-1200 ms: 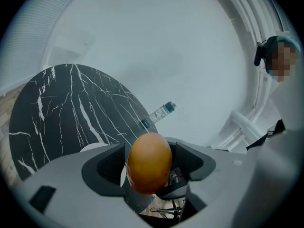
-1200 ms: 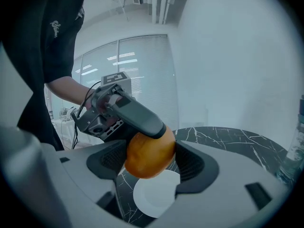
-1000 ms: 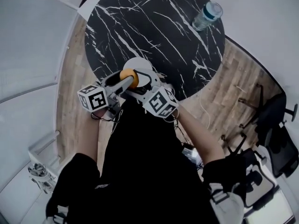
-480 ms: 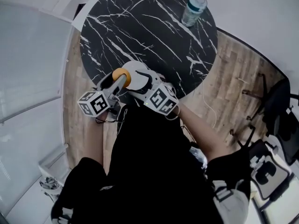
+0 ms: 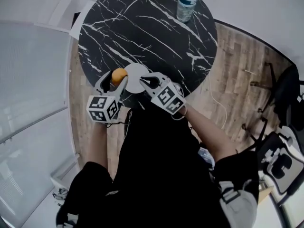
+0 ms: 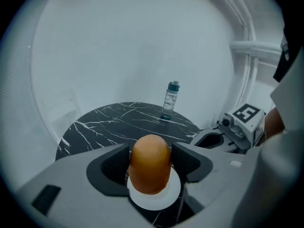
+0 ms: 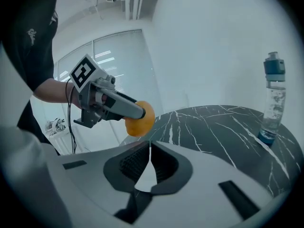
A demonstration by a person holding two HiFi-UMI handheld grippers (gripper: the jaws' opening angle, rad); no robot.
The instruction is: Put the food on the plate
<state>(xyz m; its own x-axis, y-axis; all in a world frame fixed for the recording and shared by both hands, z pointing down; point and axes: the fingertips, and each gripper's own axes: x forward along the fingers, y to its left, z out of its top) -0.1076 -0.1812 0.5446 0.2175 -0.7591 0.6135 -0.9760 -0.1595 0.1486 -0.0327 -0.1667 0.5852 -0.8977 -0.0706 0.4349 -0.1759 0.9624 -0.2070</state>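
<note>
An orange, rounded piece of food (image 6: 150, 163) sits between the pads of my left gripper (image 6: 150, 161), which is shut on it. It hangs over the near left part of a small white plate (image 6: 154, 201). In the head view the food (image 5: 118, 75) is at the left rim of the plate (image 5: 136, 74), near the front edge of the black marble table (image 5: 142, 27). My right gripper (image 7: 150, 151) is just right of the plate, its jaws touching with nothing between them. From it I see the left gripper (image 7: 114, 103) carrying the food (image 7: 141, 118).
A clear water bottle (image 5: 186, 4) with a blue cap stands at the table's far right edge. Wooden floor surrounds the round table, and white curved walls stand to the left. A dark chair (image 5: 289, 94) is at the right.
The left gripper has carried the food a little to the left, from over the plate's middle to its left rim. The head view has shifted, so the table now sits higher in it.
</note>
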